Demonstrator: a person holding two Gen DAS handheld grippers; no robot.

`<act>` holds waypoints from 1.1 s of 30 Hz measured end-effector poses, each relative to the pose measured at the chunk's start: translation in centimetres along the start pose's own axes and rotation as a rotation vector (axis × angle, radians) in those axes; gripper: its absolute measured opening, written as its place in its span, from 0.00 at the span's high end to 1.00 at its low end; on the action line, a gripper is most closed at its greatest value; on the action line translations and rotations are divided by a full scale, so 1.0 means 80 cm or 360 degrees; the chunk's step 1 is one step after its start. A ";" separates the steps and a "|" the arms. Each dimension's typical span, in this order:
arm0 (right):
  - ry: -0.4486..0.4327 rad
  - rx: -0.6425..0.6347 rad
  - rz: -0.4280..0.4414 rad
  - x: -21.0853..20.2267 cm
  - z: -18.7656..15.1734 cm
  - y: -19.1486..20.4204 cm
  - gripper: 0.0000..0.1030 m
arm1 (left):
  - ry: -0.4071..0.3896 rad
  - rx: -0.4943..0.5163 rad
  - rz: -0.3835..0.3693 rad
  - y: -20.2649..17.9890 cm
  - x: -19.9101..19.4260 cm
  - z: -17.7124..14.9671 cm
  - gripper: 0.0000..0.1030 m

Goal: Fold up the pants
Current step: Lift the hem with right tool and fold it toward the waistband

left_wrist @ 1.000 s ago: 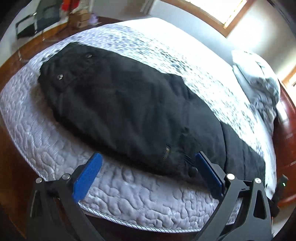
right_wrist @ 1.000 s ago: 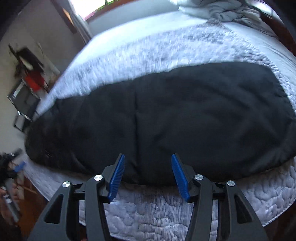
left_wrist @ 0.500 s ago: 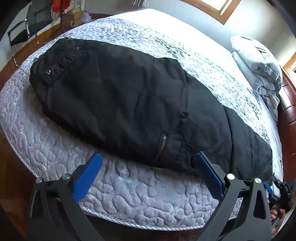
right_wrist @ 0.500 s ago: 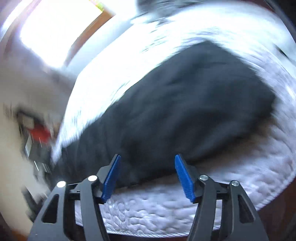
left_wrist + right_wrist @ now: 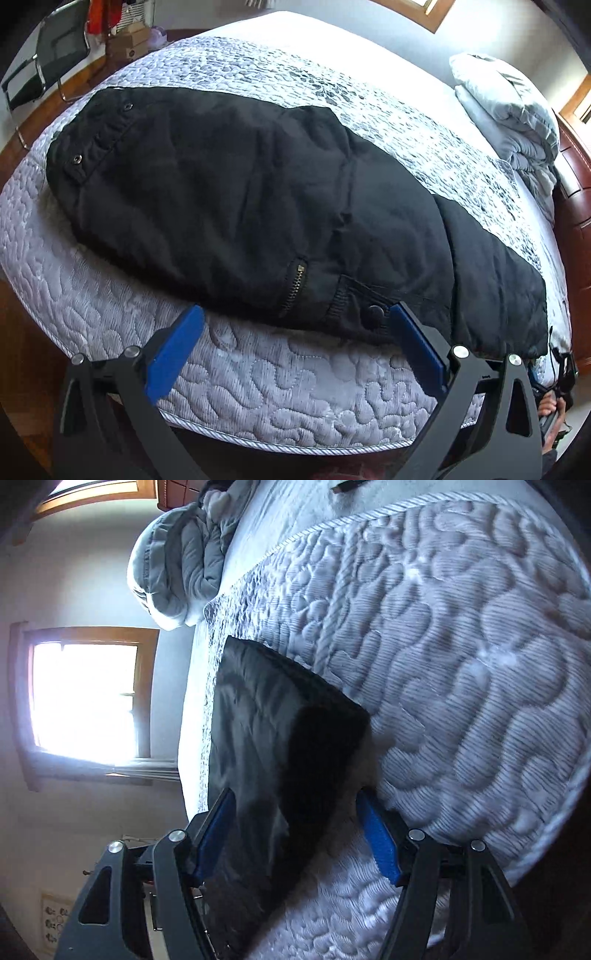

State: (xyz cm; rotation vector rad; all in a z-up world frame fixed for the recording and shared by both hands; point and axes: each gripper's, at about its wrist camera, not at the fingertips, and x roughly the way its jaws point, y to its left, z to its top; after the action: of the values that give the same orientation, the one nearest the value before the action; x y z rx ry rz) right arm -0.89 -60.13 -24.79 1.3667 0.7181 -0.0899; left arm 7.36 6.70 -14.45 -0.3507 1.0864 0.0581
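Observation:
Black pants (image 5: pixel 258 206) lie flat along the near side of a quilted grey mattress (image 5: pixel 258 384), waistband with snaps at the left, zipper and button near the front edge. My left gripper (image 5: pixel 295 317) is open, its blue pads at the pants' near edge by the button. In the right wrist view the camera is rolled sideways. The leg end of the pants (image 5: pixel 280 746) lies between the open pads of my right gripper (image 5: pixel 295 805). I cannot tell if the pads touch the cloth.
A folded grey duvet (image 5: pixel 509 110) lies at the head of the bed; it also shows in the right wrist view (image 5: pixel 177 554). A black chair (image 5: pixel 48 70) and boxes stand beyond the far left corner. A dark wooden headboard (image 5: pixel 576 192) is at the right. A window (image 5: pixel 85 698) is bright.
My right gripper has swung from the middle of the pants to the leg end and rolled on its side. My left gripper has moved slightly closer to the waist edge.

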 end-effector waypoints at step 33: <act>-0.0155 -0.0362 -0.0127 0.008 0.013 0.119 0.83 | 0.0068 -0.0180 -0.0008 0.047 0.027 -0.009 0.03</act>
State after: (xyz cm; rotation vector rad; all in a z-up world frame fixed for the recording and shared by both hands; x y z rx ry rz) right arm 4.42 -58.61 -16.90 1.1095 0.6795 -0.1328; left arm 6.98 9.77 -17.59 -0.4579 1.1269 0.1085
